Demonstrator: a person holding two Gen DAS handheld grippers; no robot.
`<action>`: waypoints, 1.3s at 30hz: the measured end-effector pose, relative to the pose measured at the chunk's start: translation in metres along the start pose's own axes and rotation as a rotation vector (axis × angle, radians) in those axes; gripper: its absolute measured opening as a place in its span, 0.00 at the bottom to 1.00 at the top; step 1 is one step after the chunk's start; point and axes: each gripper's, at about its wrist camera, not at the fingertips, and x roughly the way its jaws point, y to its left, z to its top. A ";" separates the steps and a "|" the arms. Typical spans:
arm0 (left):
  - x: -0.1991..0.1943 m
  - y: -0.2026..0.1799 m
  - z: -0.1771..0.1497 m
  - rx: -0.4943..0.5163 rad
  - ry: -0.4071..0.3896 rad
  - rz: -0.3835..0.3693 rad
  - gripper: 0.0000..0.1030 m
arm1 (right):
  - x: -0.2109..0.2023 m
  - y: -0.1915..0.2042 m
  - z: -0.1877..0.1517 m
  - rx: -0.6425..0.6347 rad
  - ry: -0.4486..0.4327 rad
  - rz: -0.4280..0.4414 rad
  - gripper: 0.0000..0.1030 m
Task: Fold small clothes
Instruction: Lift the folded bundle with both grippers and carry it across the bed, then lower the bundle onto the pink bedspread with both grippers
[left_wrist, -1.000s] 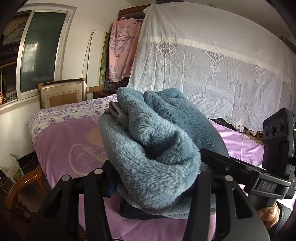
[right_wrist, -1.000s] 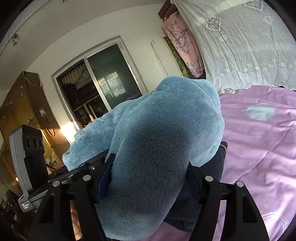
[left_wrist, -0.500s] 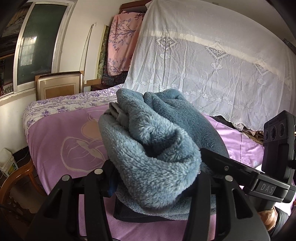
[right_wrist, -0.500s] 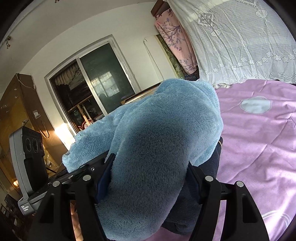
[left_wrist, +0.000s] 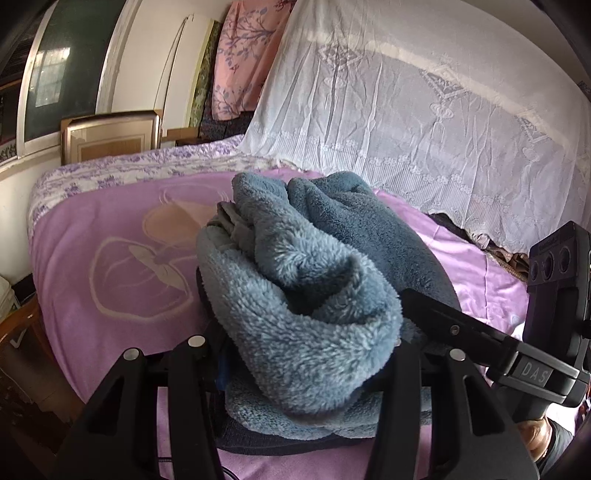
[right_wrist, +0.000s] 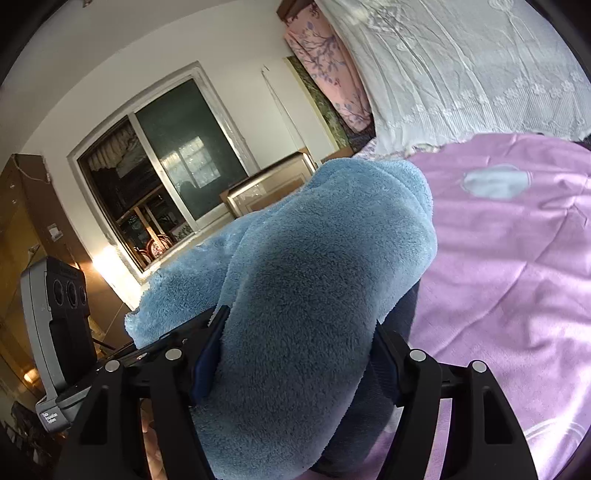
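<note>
Lower over the purple bed (left_wrist: 122, 236) than a second ago, we carry the folded blue fleece garment (left_wrist: 303, 295), left tool (left_wrist: 306, 354) and right tool (right_wrist: 295, 365) each clamped partway on one end. We set it down level, releasing together; it bulges forward between both jaws.

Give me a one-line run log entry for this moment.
left claw: shut on fluffy blue fleece garment | right claw: shut on same | pink-purple bedspread beneath

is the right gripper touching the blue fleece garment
Touching: in the right wrist view the right gripper has both fingers pressed into the blue fleece garment.
</note>
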 end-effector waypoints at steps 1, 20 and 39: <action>0.005 0.000 -0.003 0.004 0.007 0.005 0.49 | 0.003 -0.004 -0.002 0.004 0.010 -0.003 0.69; 0.004 0.063 -0.018 -0.243 0.078 -0.209 0.89 | 0.011 -0.034 -0.012 0.086 0.114 0.080 0.91; -0.009 0.011 0.024 0.072 -0.039 0.248 0.88 | 0.024 0.044 0.055 -0.379 0.002 -0.175 0.80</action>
